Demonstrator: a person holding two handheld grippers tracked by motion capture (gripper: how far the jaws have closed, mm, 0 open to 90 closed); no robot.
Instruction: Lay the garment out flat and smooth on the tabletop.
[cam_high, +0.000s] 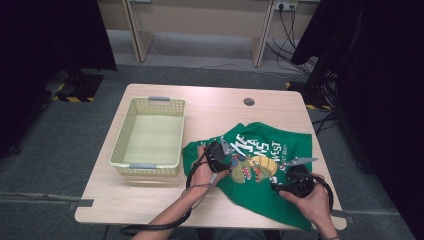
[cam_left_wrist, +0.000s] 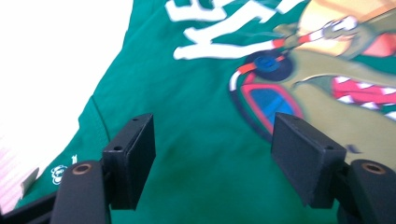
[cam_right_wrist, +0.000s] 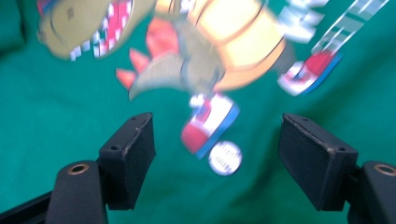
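Black jaws of left gripper (cam_left_wrist: 212, 154) held wide, nothing pinched, green shirt (cam_high: 260, 165) spread just beneath. Right gripper (cam_right_wrist: 217, 158) likewise parted and empty over dinosaur print (cam_right_wrist: 187, 51). Shirt lies rumpled on right half of wooden table (cam_high: 210, 102), left edge near yellow basket (cam_high: 148, 137). Best bet imo: cloth pinched at edge or fold, not mid-panel, both sides lifted evenly so nothing drags. Fabric soft, thin, creased; print smooth, glossy-ish. Basket rigid plastic lattice, rectangular, empty.
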